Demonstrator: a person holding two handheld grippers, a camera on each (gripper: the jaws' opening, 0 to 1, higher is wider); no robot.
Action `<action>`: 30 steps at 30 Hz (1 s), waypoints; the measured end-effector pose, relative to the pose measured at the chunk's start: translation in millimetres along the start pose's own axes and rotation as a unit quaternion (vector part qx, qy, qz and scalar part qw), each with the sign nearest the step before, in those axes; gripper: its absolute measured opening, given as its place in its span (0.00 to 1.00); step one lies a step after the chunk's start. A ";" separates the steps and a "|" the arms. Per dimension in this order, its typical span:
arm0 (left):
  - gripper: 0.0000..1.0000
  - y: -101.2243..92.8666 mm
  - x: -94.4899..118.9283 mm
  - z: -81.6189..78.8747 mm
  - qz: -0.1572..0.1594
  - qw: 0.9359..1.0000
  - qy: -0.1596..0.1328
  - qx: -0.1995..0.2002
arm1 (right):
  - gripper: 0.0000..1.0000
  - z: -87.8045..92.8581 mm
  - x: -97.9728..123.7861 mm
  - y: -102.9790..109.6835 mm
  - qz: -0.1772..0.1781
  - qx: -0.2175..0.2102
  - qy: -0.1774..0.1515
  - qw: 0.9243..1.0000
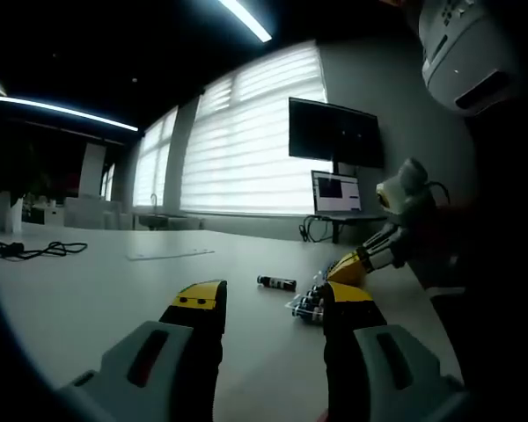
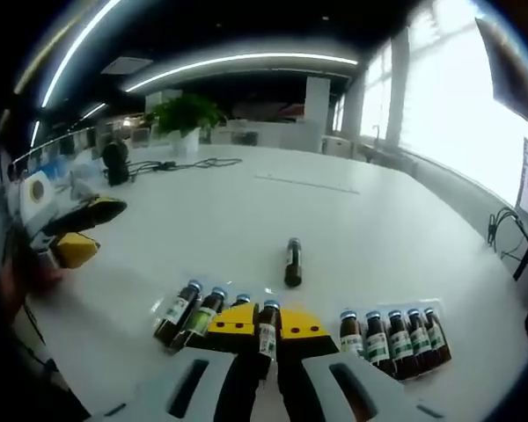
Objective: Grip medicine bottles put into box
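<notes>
Your right hand-held gripper [image 2: 266, 338] is clenched on one medicine bottle [image 2: 267, 331] in the row on the bench [image 2: 246, 220], neighbours either side; a loose bottle [image 2: 292, 261] lies ahead. Your left hand-held gripper [image 1: 273, 308] hovers released, jaws apart.

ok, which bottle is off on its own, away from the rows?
The lone bottle lying on the white table, beyond the right gripper. The others lie side by side, one between the jaws.

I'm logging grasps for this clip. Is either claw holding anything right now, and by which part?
The right claw is closed on a small medicine bottle, gripping its labelled body below the blue cap. The left claw is open and holds nothing.
</notes>
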State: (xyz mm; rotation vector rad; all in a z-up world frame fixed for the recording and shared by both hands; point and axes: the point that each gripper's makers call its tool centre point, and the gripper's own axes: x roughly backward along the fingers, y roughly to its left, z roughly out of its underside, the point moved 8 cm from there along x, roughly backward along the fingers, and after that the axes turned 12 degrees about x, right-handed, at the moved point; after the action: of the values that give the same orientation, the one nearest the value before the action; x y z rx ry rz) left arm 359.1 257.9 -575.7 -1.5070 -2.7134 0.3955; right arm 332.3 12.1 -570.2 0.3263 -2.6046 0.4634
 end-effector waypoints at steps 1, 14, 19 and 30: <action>0.37 0.0 0.0 -0.1 0.000 1.000 0.000 0.000 | 0.03 -0.9 -0.9 -0.9 0.000 0.000 -0.002 1.000; 0.36 -0.4 -0.1 -0.2 0.002 1.000 0.000 0.001 | 0.10 -22.0 -25.7 -22.2 -0.008 0.015 -0.004 1.000; 0.36 -0.2 -0.1 -0.2 0.002 1.000 0.001 0.002 | 0.13 -23.8 -40.5 -31.9 -0.018 0.009 0.007 1.000; 0.36 0.3 -0.1 -0.9 0.002 1.000 -0.001 0.005 | 0.13 -24.1 -74.1 -34.4 -0.024 0.000 0.032 0.999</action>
State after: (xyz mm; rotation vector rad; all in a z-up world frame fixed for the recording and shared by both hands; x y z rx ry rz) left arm 359.5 258.2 -574.9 -1.5102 -2.7066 0.4098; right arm 416.3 0.6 -577.2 0.3687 -2.5295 0.4502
